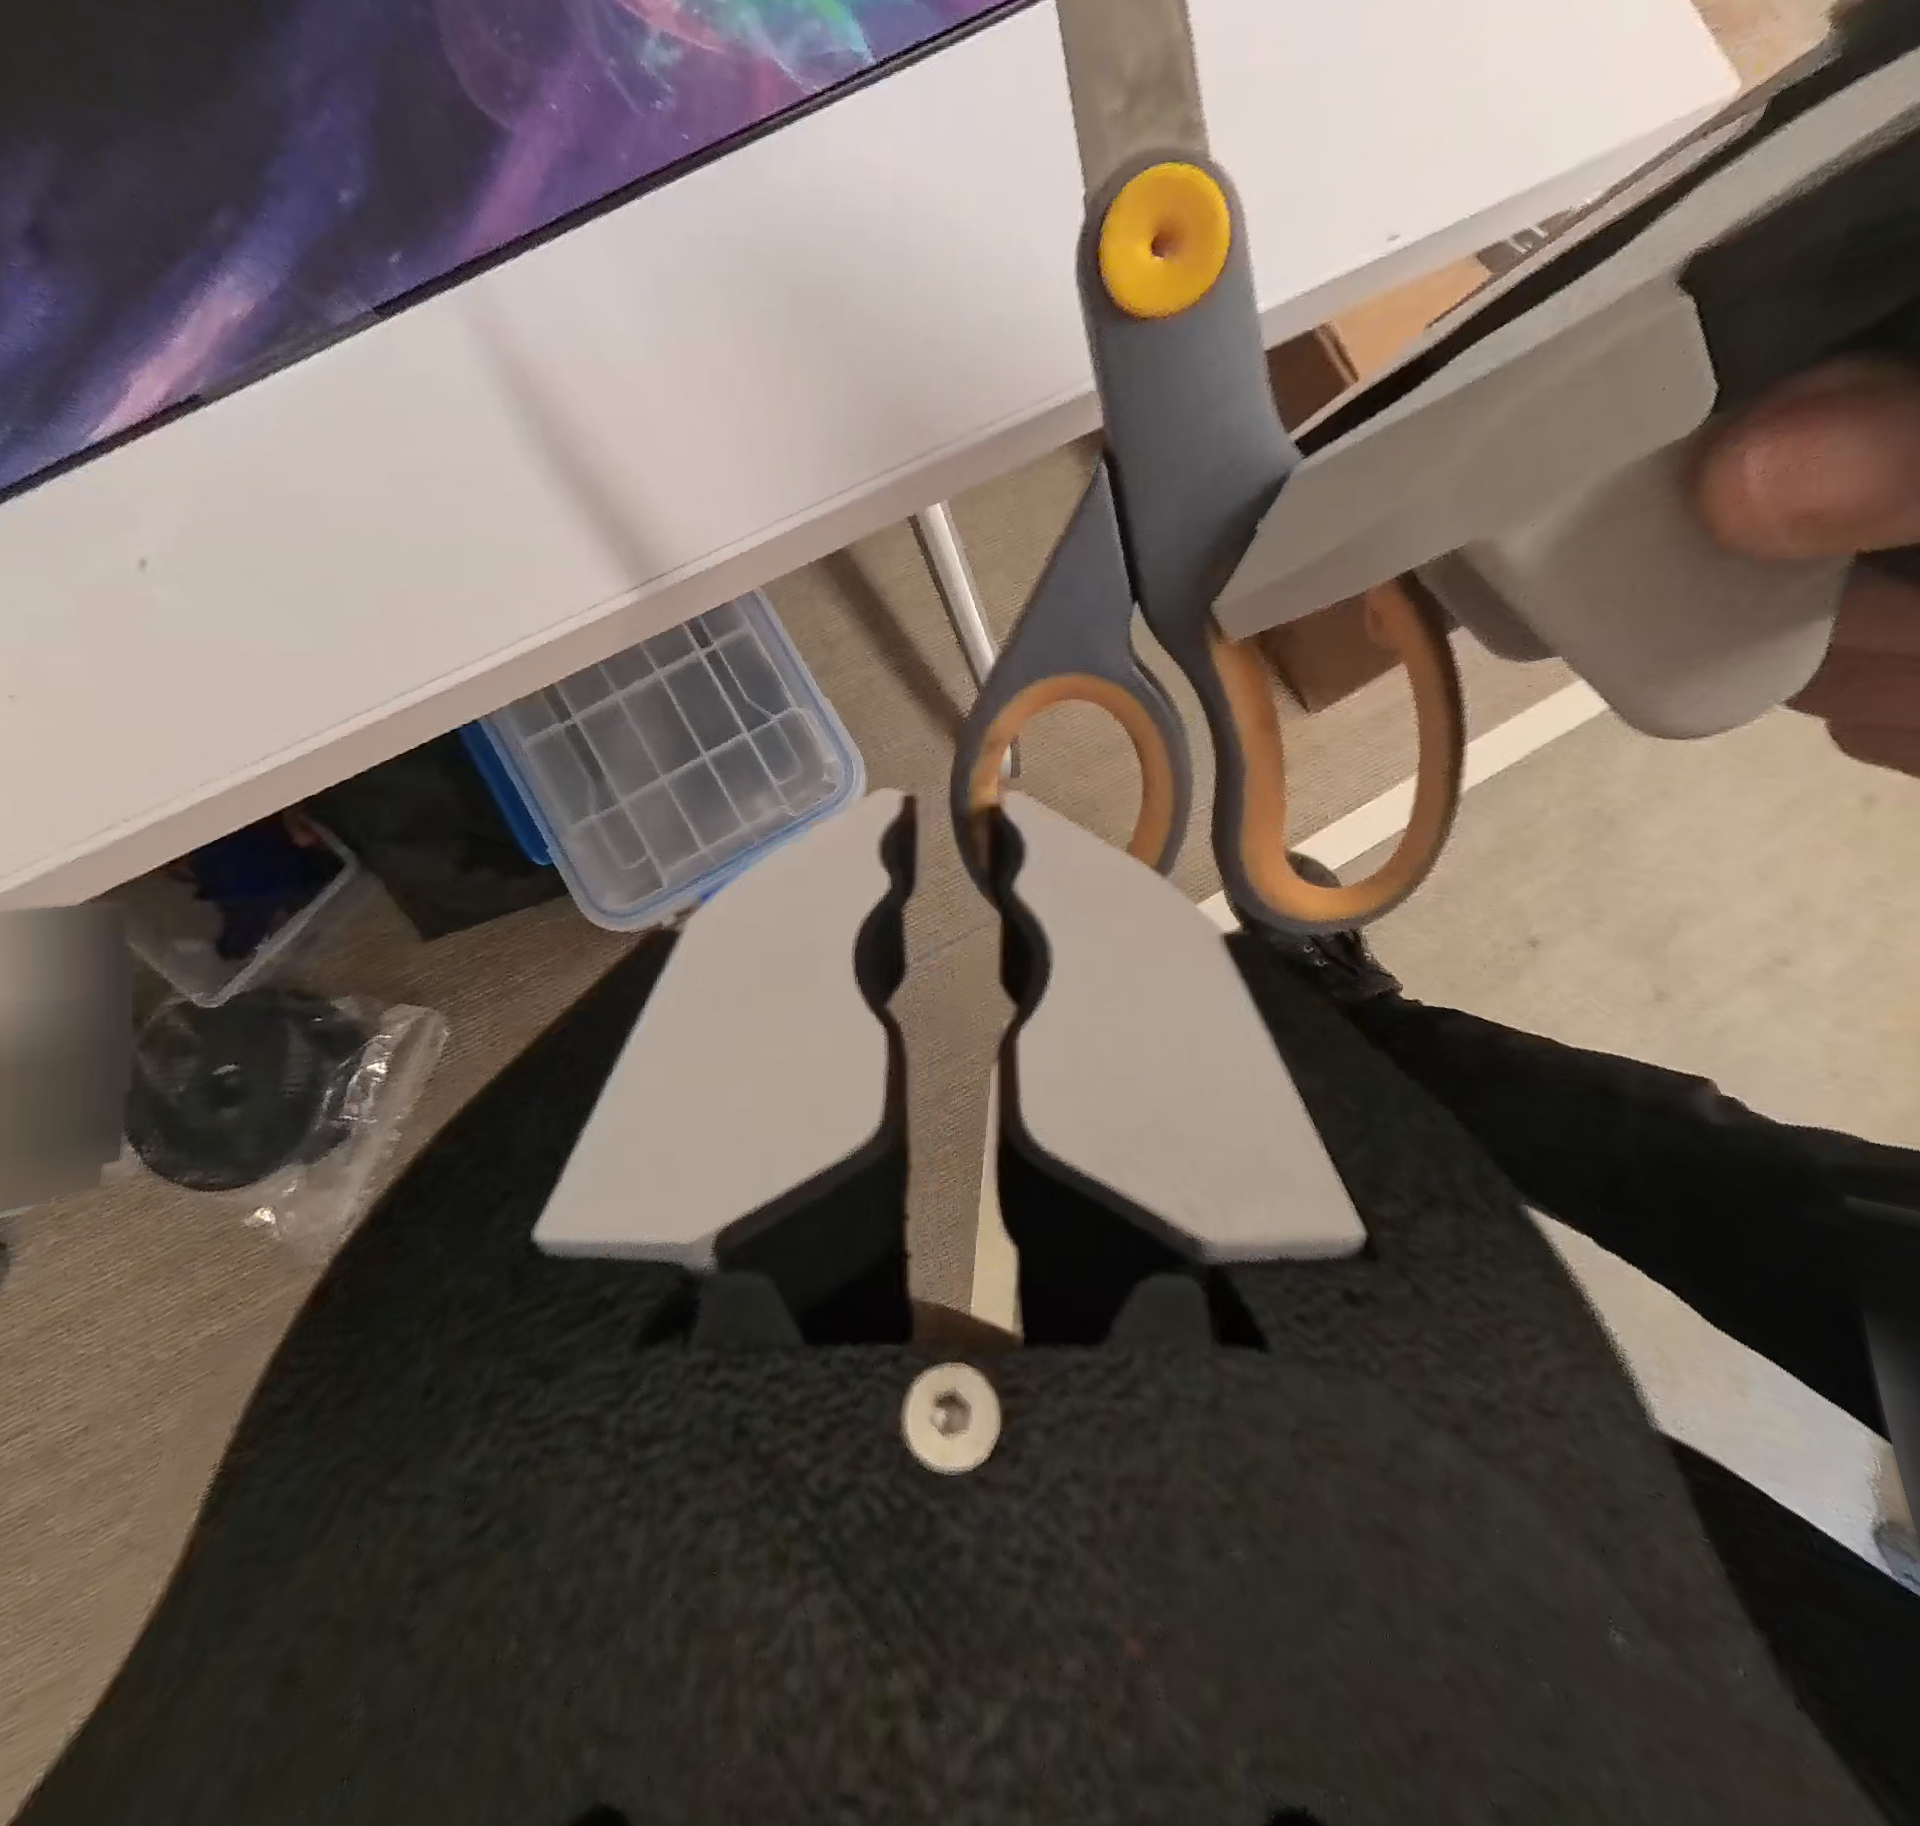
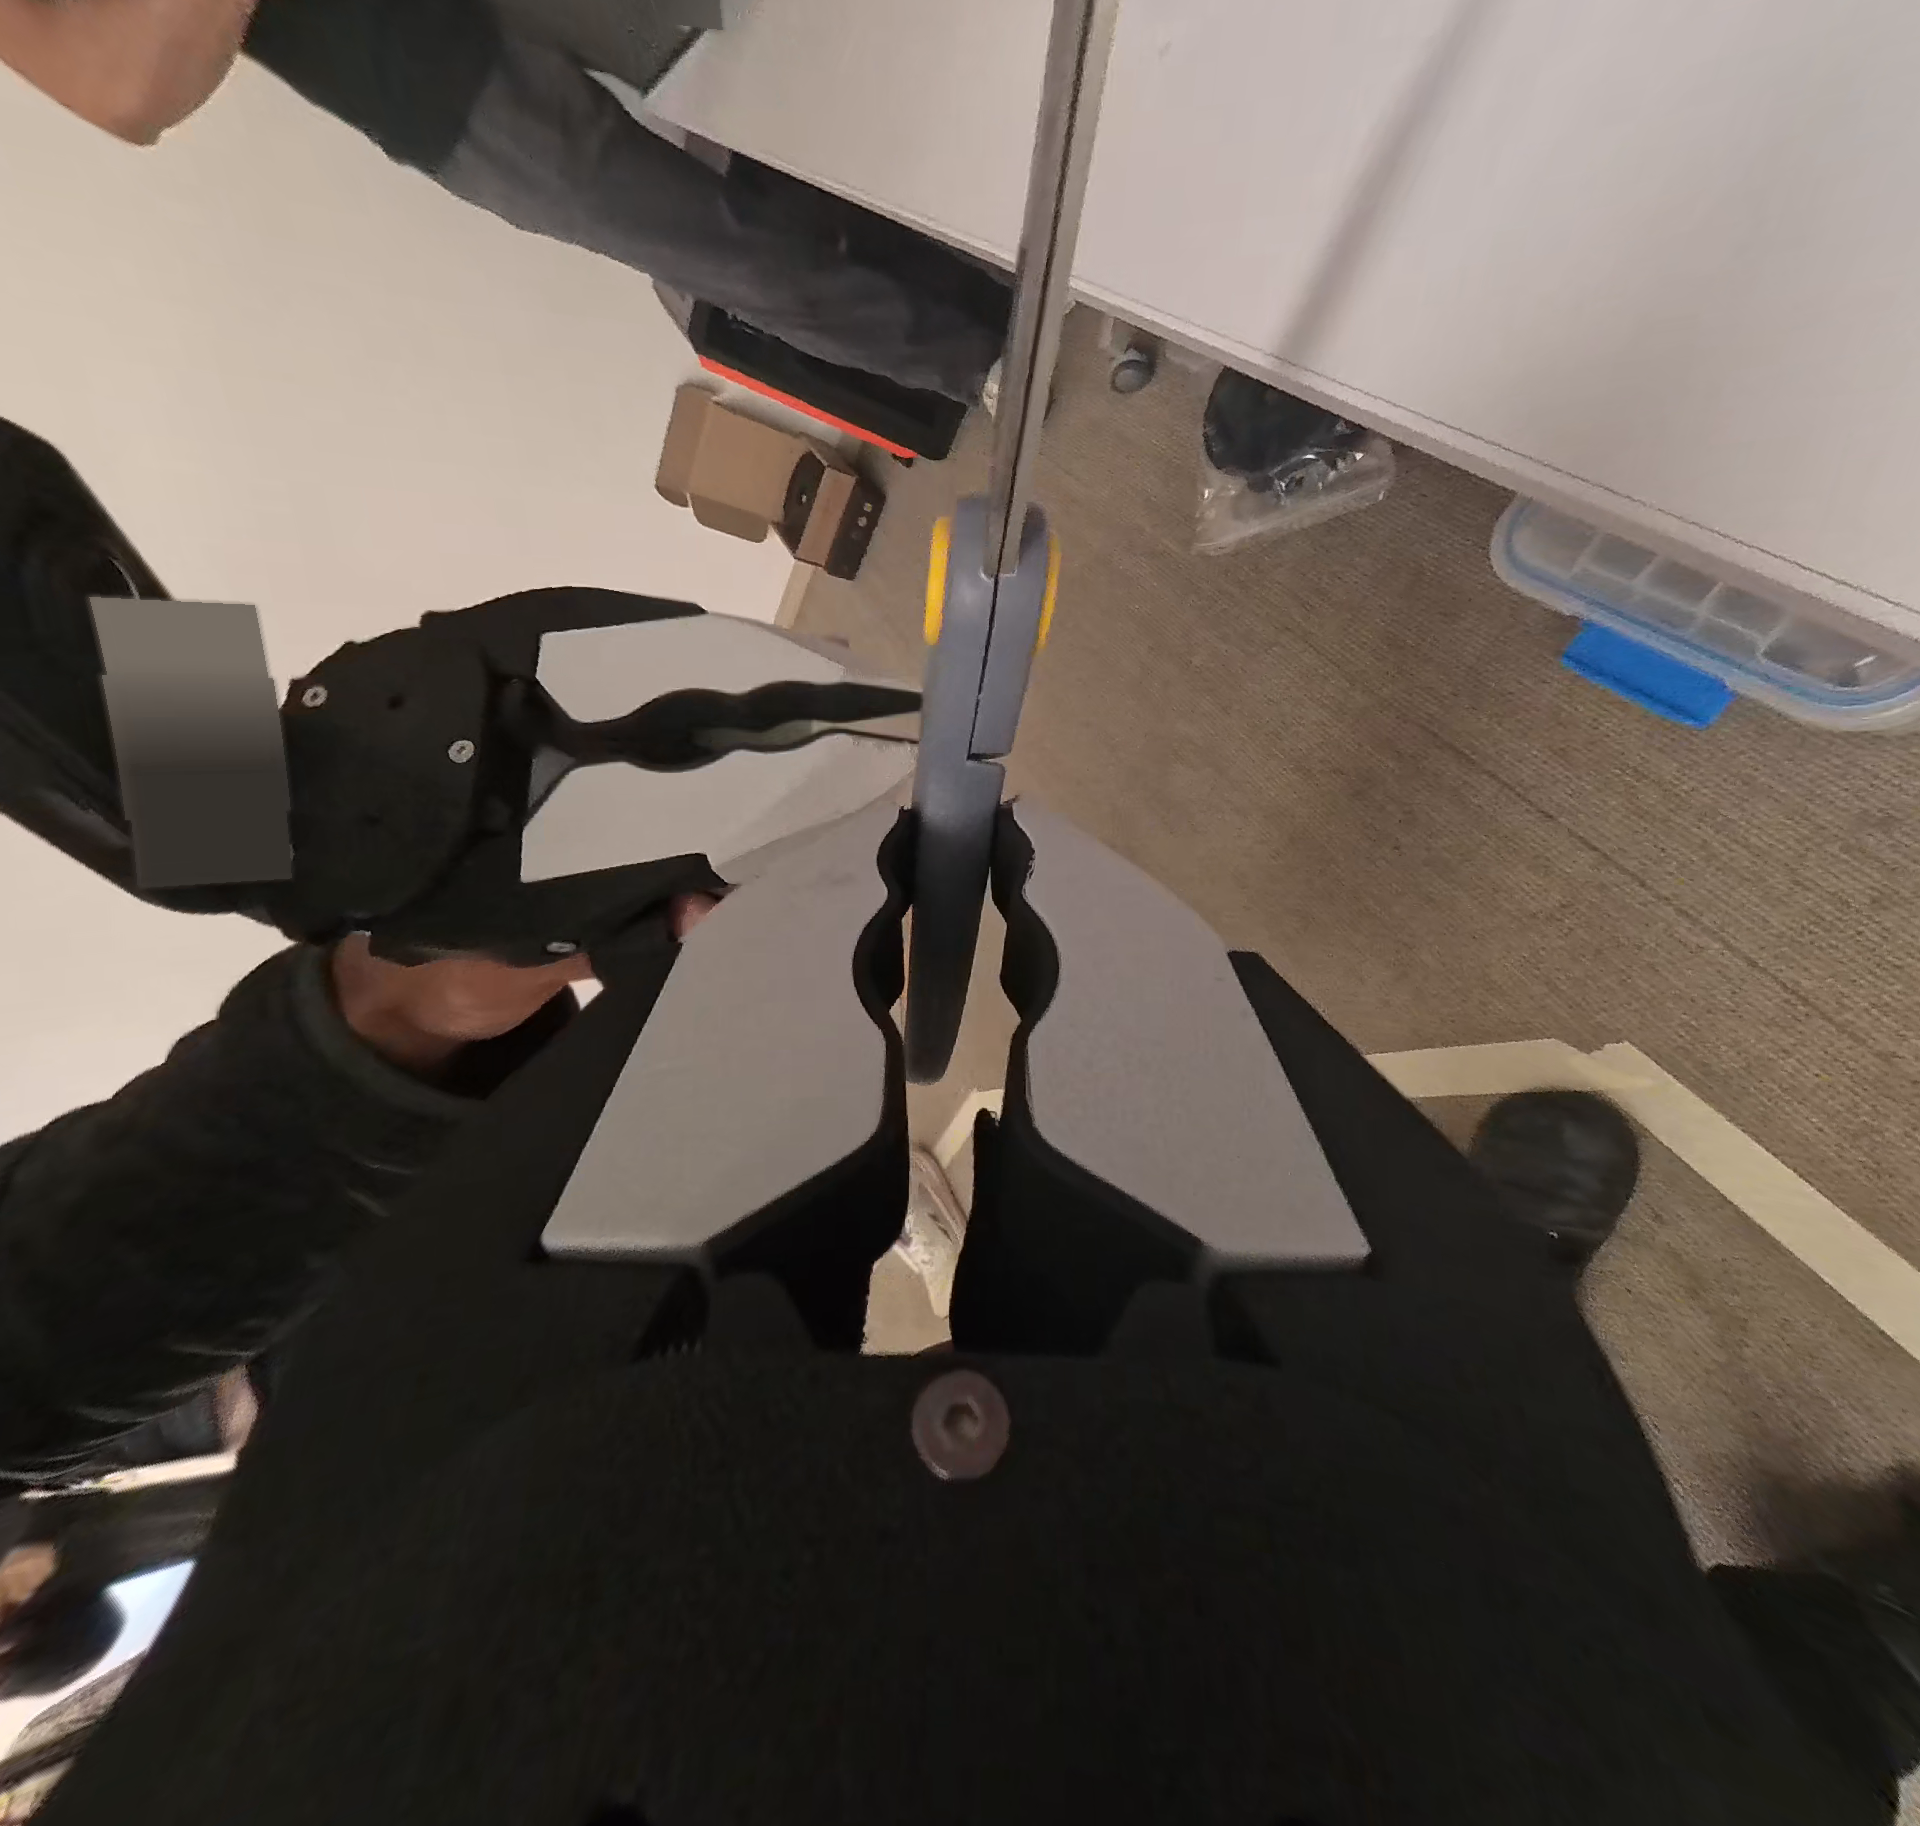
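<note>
A pair of scissors (image 1: 1174, 446) with grey handles, orange-lined loops and a yellow pivot hangs in the air past the table edge, blades pointing away. My right gripper (image 2: 951, 841) is shut on one grey handle (image 2: 951, 924), seen edge-on, with both pads pressed against it. In the left wrist view its grey finger (image 1: 1455, 488) comes in from the right onto the larger loop. My left gripper (image 1: 951, 820) is a little open. The rim of the smaller loop (image 1: 1049, 737) lies at its right fingertip (image 1: 1049, 851), and the left pad stands apart from it. It also shows in the right wrist view (image 2: 894, 711), tips at the scissors.
A white table (image 1: 520, 446) carries a purple galaxy-print mat (image 1: 312, 114). Below on the carpet are a clear compartment box with a blue rim (image 1: 675, 758), a plastic bag of black parts (image 1: 270, 1090), a cardboard box (image 2: 748, 477) and a black shoe (image 2: 1553, 1163). The left gripper's tips are roughly 6 cm from the right gripper's.
</note>
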A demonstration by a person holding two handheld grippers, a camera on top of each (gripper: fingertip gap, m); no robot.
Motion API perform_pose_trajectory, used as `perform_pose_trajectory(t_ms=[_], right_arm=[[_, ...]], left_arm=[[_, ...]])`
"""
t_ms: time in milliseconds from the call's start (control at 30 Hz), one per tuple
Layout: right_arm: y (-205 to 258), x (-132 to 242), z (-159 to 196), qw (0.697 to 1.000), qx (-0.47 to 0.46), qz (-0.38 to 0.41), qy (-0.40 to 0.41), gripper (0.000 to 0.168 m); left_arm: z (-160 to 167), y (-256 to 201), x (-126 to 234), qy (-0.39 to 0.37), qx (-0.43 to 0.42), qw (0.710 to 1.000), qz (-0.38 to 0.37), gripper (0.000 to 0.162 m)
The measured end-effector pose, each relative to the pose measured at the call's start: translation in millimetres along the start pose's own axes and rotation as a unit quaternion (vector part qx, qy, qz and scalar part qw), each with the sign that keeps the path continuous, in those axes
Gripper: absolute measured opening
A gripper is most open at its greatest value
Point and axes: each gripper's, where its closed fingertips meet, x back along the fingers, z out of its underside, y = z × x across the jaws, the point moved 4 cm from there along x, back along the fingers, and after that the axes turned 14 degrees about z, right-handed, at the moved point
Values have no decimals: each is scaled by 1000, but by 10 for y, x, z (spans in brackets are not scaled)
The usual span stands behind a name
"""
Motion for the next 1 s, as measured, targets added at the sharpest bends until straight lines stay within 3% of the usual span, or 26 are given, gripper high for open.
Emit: perform_pose_trajectory(t_ms=[100, 367, 833, 1000], right_arm=[[25, 11, 3, 1000, 4, -2, -1, 14], [84, 70, 51, 1000, 20, -8, 8, 14], [118, 196, 291, 995, -9, -58, 76, 13], [93, 256, 193, 994, -37, -77, 61, 14]], left_arm=[[-9, -20, -6, -5, 7, 1000, 18, 36], [-20, 58, -15, 4, -16, 1000, 8, 9], [-228, 333, 63, 28, -67, 997, -25, 15], [-173, 317, 309, -19, 5, 999, -33, 31]])
